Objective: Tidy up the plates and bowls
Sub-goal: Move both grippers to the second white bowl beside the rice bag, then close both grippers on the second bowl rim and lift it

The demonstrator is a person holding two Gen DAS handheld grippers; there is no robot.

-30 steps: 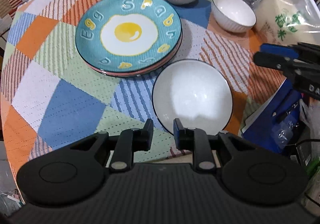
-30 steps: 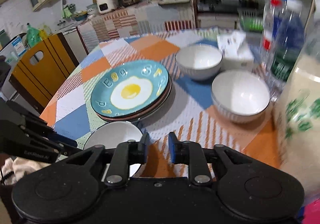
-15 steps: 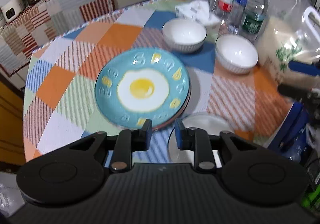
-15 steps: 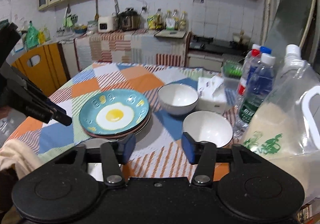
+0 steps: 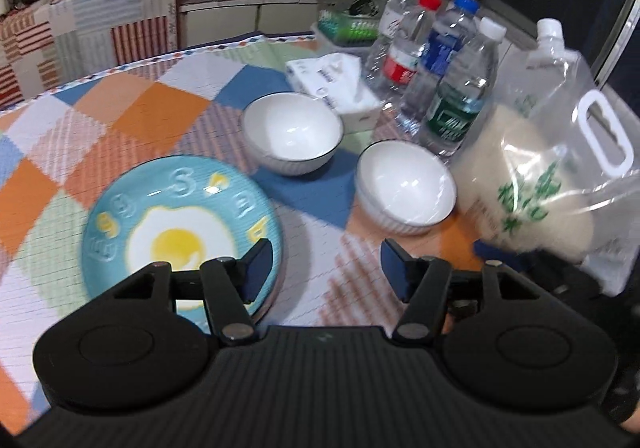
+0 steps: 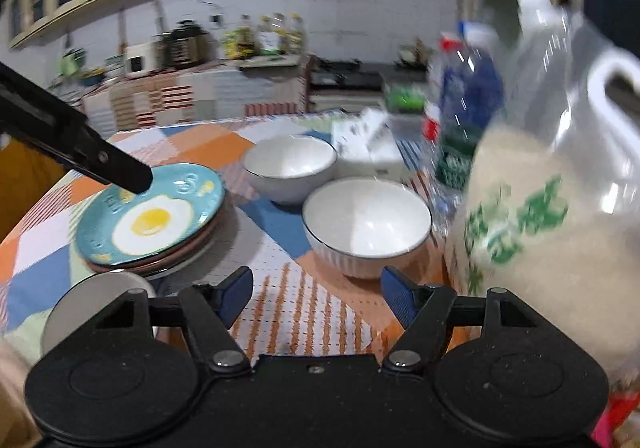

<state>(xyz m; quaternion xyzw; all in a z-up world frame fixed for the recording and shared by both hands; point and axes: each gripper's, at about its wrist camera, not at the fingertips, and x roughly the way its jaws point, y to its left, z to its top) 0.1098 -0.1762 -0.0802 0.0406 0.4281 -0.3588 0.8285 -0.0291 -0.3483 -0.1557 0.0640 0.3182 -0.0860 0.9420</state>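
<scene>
Left gripper (image 5: 324,268) and right gripper (image 6: 316,298): jaws just been opening, wide apart, nothing between them. Egg plate (image 5: 180,232) at 9 o'clock of the near bowl (image 5: 404,188). Only the right wrist view shows the white plate (image 6: 96,292), at 6 o'clock of the egg plate.

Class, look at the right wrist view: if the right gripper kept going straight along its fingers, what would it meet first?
Most likely the nearer white bowl, which sits just ahead of the open right gripper, though depth is hard to judge.
</scene>
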